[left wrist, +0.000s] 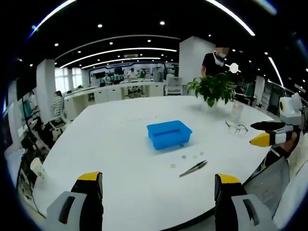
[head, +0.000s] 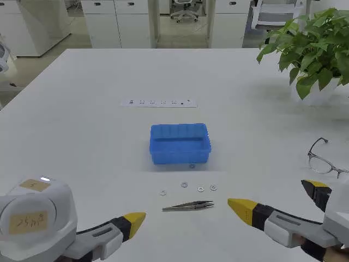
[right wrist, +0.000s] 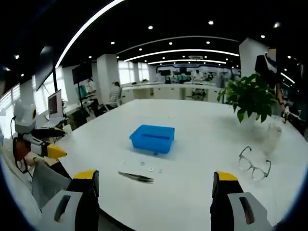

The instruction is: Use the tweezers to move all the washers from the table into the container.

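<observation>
White table [head: 82, 136], open-plan office behind. We hold the left gripper [left wrist: 157, 179] and right gripper [right wrist: 155, 175] low at the near edge, each with its jaws wide apart and empty. The tweezers [head: 188, 206] lie flat just ahead, between the two. Four washers [head: 200, 189] sit just beyond them, and what may be a fifth lies by the near wall of the container [head: 180, 143]. We judge the step in hand to be lifting the tweezers: grip them mid-body, square across both arms, leaving the tips free. Glasses [head: 324, 158], plant [head: 313, 49] and power strip [head: 158, 102] stand well apart; nothing blocks our approach.
</observation>
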Motion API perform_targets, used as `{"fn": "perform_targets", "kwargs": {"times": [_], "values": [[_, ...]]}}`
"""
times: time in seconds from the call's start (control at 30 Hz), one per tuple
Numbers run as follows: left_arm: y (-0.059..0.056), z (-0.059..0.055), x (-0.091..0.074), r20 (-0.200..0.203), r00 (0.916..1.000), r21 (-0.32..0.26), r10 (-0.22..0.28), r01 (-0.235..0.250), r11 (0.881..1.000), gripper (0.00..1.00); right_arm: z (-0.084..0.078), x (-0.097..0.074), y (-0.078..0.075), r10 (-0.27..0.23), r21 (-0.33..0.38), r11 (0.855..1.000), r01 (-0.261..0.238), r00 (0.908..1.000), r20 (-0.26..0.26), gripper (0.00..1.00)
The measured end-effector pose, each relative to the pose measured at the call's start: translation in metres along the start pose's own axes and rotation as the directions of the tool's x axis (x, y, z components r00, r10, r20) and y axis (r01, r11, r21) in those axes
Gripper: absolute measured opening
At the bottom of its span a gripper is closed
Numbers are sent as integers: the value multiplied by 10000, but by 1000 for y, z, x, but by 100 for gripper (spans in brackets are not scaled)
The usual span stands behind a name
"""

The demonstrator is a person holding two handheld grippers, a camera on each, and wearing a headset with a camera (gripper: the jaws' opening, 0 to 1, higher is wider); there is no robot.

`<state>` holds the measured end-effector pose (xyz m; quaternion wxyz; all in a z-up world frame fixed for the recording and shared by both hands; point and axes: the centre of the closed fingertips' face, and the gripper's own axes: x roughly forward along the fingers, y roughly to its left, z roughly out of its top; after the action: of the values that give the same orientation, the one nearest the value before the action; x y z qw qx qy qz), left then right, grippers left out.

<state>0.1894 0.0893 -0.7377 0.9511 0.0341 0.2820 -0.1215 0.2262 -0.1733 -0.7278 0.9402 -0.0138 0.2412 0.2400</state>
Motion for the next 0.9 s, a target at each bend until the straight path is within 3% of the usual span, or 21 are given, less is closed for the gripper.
{"fn": "perform_targets", "kwargs": {"times": [0.47,0.73,0.9], "values": [[-6,1,2,3,9999,209,-160,160,9997,99,-3,4,3,62,26,10000,-61,9998,-186,96],[-4,8,1,382,9993,331,-26,13,9995,99,-6,5,1,18,53,10000,-16,9996,-277,96],[-6,7,4,266,9996,450,-50,38,9990,99,-8,7,4,84,-77,9999,-88,9991,-416,96]]}}
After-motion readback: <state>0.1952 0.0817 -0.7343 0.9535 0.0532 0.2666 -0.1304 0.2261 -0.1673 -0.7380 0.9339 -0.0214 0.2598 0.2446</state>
